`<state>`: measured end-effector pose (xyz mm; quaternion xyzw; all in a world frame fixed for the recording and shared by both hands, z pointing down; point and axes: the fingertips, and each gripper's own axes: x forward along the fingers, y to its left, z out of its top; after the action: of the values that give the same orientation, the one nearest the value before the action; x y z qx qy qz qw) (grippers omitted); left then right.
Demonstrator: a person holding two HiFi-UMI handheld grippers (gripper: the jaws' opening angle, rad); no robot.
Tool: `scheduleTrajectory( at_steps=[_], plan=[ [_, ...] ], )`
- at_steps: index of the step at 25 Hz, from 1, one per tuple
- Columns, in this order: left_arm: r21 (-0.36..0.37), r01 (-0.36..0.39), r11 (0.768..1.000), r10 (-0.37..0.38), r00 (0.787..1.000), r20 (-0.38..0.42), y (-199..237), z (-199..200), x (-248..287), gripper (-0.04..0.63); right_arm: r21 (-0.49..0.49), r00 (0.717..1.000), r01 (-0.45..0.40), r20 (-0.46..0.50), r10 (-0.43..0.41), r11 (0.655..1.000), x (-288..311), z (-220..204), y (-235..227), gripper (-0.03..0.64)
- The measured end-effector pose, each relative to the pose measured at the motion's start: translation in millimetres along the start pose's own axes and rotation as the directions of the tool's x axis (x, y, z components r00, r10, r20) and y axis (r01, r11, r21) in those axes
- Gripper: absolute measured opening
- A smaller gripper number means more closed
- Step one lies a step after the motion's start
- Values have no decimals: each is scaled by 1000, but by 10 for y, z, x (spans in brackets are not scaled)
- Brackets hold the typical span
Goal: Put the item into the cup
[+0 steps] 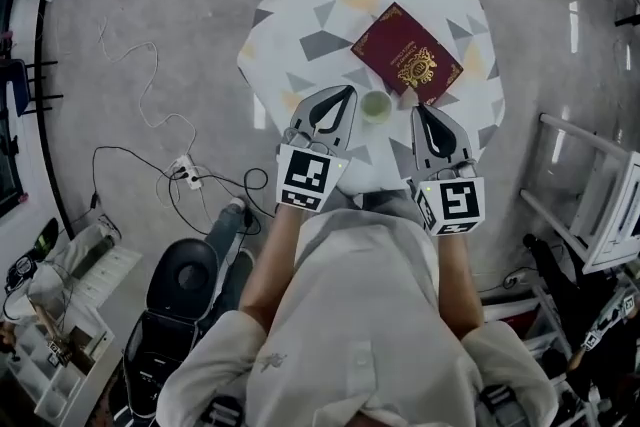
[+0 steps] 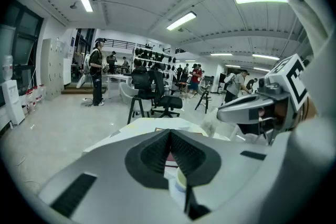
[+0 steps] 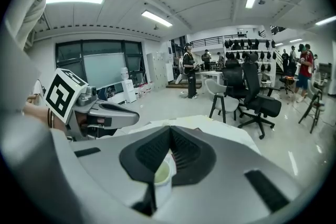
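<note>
The cup (image 1: pixel 376 106): stands upright on the worktop (image 1: pixel 300 45), pale green inside, between your two grippers.
Your left gripper (image 1: pixel 349 91): jaws pressed together tip to tip with nothing between them; the tips sit just left of the cup.
Your right gripper (image 1: pixel 418 110): jaws closed and empty, tips just right of the cup.
The maroon booklet (image 1: pixel 407 53): lies flat on the worktop just beyond the cup, gold crest facing up. You cannot tell whether it touches the cup.
</note>
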<state>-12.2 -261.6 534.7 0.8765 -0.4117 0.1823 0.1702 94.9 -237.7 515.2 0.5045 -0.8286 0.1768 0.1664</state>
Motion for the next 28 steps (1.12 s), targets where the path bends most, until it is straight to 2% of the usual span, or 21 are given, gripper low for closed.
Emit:
scheduleTrajectory(
  at_steps=[23, 28],
  plan=[
    [-34, 26, 999, -30, 994, -104, -89, -622, 166, 14, 80, 987, -84, -131, 94, 993, 320, -767, 238, 6],
    [-44, 39, 998, -44, 991, -127, -105, -753, 191, 14, 72, 980, -101, -165, 112, 992, 383, -891, 305, 6]
  ],
)
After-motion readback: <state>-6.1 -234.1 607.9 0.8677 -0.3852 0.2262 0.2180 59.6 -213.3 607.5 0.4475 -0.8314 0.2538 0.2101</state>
